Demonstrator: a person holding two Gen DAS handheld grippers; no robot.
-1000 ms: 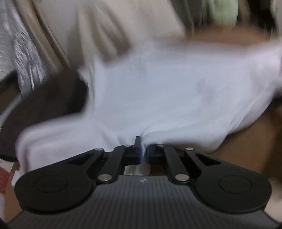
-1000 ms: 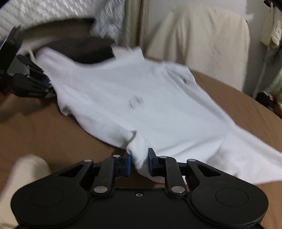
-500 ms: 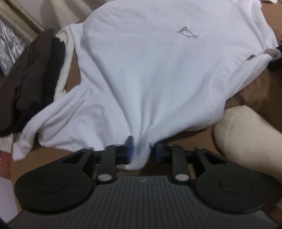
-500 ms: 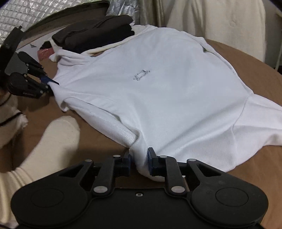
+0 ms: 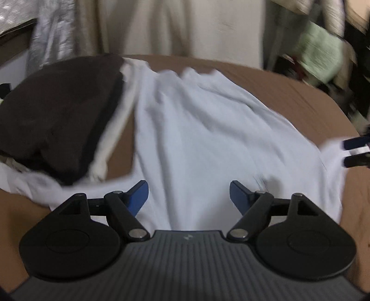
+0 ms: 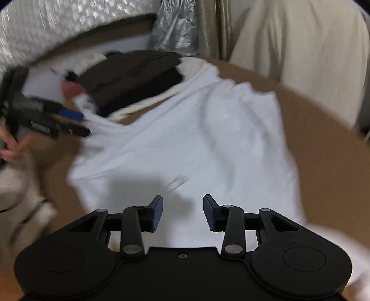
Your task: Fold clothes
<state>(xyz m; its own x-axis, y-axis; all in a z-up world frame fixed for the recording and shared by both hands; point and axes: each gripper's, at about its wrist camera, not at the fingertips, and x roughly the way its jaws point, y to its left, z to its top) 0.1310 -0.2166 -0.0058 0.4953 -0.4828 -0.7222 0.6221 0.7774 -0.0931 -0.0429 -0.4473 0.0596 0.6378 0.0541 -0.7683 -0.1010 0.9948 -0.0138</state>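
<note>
A white T-shirt [image 5: 208, 139] lies spread on the brown surface [image 5: 300, 92], with a small dark print near its front edge. My left gripper [image 5: 188, 195] hovers over the shirt's near edge, its jaws wide apart and still opening, the pads clear of the cloth. My right gripper [image 6: 182, 214] hangs above the shirt [image 6: 196, 143] too, jaws opening, nothing pinched between them. The left gripper [image 6: 81, 125] shows at the left of the right wrist view, by a sleeve. The right gripper's fingers [image 5: 356, 142] show at the right edge of the left wrist view.
A pile of folded dark brown and cream clothes [image 5: 57, 115] lies just left of the shirt. A cream-covered piece of furniture [image 6: 300, 46] stands behind the brown surface. Silver quilted sheeting [image 6: 69, 20] lines the back left. A person's hand [image 6: 11, 148] holds the left gripper.
Both grippers have let go of the shirt's edge and opened. Both have risen, and the shirt now lies flat below them.
</note>
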